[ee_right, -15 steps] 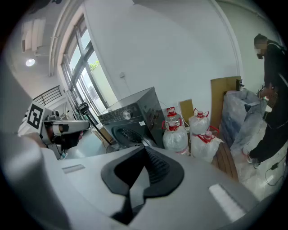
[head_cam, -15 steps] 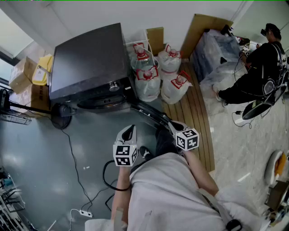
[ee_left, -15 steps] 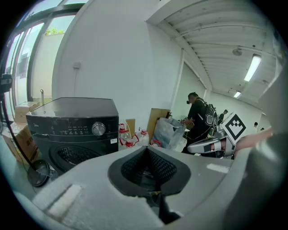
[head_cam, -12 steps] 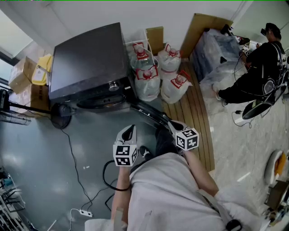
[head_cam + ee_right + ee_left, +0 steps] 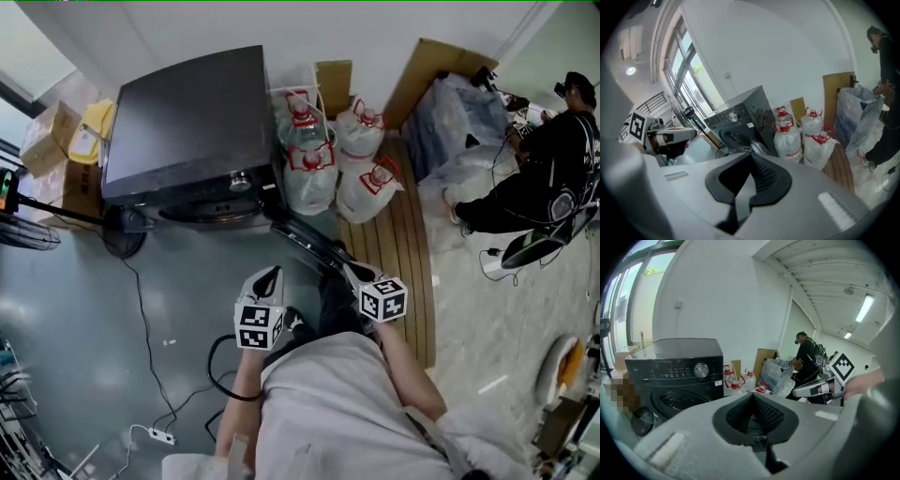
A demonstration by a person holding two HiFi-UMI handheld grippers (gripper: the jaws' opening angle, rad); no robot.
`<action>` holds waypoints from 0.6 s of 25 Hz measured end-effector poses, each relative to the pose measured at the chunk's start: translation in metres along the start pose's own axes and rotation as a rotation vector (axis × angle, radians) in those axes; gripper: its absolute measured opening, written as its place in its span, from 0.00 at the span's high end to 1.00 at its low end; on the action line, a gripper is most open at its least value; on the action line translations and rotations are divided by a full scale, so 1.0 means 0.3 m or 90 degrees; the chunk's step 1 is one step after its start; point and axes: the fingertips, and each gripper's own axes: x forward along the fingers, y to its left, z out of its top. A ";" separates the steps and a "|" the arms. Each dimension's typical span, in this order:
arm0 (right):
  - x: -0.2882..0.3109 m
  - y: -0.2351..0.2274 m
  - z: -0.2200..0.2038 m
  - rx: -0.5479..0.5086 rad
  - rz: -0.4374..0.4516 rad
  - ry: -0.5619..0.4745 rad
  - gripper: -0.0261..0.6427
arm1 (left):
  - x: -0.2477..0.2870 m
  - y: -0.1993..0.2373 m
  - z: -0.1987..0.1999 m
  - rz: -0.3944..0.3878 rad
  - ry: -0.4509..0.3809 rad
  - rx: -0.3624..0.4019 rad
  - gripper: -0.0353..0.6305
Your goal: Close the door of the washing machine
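Note:
The dark grey washing machine (image 5: pixel 187 122) stands against the back wall. Its round door (image 5: pixel 309 239) hangs open, swung out toward me on the right. Both grippers are held in front of it, shut and empty. My left gripper (image 5: pixel 269 275) is below the drum opening, apart from the machine. My right gripper (image 5: pixel 352 269) is just by the door's outer edge; I cannot tell if it touches. The left gripper view shows the machine (image 5: pixel 675 371), its open drum (image 5: pixel 677 399) and the closed jaws (image 5: pixel 753 395). In the right gripper view, the drum opening (image 5: pixel 736 138) lies beyond the closed jaws (image 5: pixel 751 158).
Several large water bottles (image 5: pixel 323 169) stand right of the machine, on a wooden pallet (image 5: pixel 403 253). A seated person (image 5: pixel 534 178) is at the far right. A fan (image 5: pixel 122 230) stands left of the machine. A black cable (image 5: pixel 141 309) and power strip (image 5: pixel 161 436) lie on the floor.
The head view has shifted a little. Both grippers stay shut, in about the same place before the open door.

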 end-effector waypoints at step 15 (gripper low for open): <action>0.278 -0.191 -0.138 -0.142 0.112 0.223 0.71 | 0.266 0.084 -0.114 -0.010 0.080 0.048 0.94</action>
